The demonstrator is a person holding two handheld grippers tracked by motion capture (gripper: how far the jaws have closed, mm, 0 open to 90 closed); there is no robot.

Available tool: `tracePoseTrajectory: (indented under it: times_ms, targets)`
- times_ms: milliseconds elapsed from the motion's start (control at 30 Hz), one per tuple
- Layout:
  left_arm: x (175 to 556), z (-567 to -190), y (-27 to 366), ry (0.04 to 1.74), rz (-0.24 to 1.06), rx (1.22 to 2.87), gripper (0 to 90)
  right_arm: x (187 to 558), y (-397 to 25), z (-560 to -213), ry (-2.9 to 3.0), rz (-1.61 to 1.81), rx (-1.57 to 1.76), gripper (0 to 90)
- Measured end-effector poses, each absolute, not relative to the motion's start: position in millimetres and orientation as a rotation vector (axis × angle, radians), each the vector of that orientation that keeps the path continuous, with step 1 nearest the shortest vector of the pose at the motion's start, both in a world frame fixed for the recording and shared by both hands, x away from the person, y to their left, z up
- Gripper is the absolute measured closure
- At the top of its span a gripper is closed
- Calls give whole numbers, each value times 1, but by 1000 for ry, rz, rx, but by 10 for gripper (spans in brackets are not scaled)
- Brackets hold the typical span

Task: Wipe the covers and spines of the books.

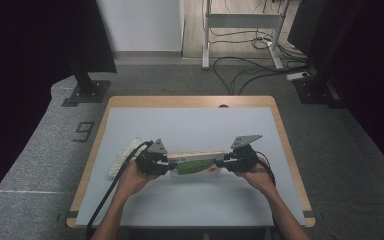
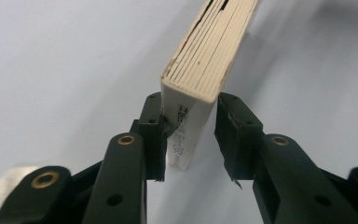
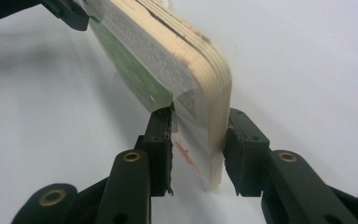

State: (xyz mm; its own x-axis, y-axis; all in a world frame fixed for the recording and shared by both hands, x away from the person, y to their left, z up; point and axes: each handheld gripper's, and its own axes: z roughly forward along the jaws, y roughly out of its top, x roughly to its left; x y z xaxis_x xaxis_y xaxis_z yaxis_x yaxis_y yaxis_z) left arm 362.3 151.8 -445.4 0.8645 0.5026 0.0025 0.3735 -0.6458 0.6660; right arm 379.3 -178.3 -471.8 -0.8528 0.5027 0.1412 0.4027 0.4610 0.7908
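A thick book point(image 1: 195, 161) with a green cover and cream page edges hangs lengthwise between my two grippers, just above the pale table mat point(image 1: 190, 125). My left gripper point(image 1: 161, 162) holds its left end. In the left gripper view the jaws point(image 2: 189, 100) straddle the book's corner point(image 2: 209, 42), the left pad pressed on the cover and the right pad at the page edge. My right gripper point(image 1: 231, 161) is shut on the other end. In the right gripper view the jaws point(image 3: 200, 114) clamp the rounded corner of the book point(image 3: 168, 51).
A white cloth point(image 1: 124, 156) lies on the mat just left of my left gripper, and shows as a pale patch point(image 2: 4, 182). The mat's wooden border point(image 1: 285, 135) frames it. Black stands point(image 1: 87, 75) and cables point(image 1: 240, 70) sit on the floor beyond.
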Motion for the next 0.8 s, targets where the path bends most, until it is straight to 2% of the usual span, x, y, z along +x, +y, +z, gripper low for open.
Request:
tracePoseTrajectory:
  times_ms: [467, 800]
  targets:
    - [392, -448, 152, 628, 440, 2297, 596, 402, -167, -468, 2479, 1305, 821, 633]
    - [392, -453, 152, 650, 449, 2313, 579, 403, -164, -473, 2475, 1309, 825, 623]
